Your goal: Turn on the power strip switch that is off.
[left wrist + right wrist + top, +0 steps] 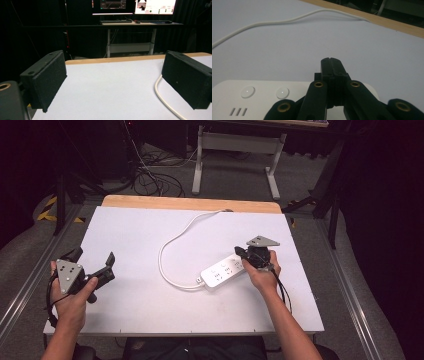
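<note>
A white power strip lies on the white table, right of centre. Its white cable loops left and runs to the far edge. My right gripper is shut, jaws pressed together with nothing between them, and its tip is over the strip's right end. Two round buttons and slots of the strip lie left of the jaws in the right gripper view. My left gripper is held at the table's left edge, open wide and empty, pointing across the bare table.
A wooden strip borders the table's far edge. Beyond it stand a white desk frame and floor cables. In the left gripper view, a desk with monitors stands farther off. Metal rails run along both table sides.
</note>
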Motion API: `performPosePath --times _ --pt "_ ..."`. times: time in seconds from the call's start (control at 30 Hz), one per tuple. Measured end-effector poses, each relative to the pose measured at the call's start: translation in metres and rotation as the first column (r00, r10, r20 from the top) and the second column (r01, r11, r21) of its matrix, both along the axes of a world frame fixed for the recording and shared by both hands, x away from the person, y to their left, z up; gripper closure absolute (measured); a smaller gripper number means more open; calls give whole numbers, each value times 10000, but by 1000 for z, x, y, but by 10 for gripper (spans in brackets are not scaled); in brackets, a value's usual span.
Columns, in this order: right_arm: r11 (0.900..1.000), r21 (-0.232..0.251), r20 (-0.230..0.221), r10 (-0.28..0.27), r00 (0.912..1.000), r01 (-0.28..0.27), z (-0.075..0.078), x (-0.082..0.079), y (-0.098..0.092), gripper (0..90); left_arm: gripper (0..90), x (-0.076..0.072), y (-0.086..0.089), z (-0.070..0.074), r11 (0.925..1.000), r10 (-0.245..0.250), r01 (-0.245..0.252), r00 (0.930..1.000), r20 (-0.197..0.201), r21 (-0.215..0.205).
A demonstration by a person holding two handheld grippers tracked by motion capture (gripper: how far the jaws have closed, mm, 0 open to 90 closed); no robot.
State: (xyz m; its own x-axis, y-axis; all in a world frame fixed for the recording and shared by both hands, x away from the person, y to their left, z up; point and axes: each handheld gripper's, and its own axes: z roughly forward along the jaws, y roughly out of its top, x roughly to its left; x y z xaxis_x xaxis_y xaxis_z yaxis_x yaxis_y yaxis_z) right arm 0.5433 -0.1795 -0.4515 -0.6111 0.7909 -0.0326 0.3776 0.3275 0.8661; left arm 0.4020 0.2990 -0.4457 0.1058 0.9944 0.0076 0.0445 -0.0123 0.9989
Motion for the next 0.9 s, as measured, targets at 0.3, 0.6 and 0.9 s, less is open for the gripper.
performPosePath --times 0.3,0.6,0.9 --pt "9987 501 456 10 9990 -33 12 -6 -7 900 64 0 0 0 10000 6 -6 10000 7 5" --pt "9924 1171 1133 233 9933 -366 31 -23 -20 900 64 0 0 0 10000 10 -10 10000 7 -7" --pt "9821 1749 1705 401 9845 -703 44 -40 -33 866 64 1 -1 0 10000 -11 11 10000 -8 -30"
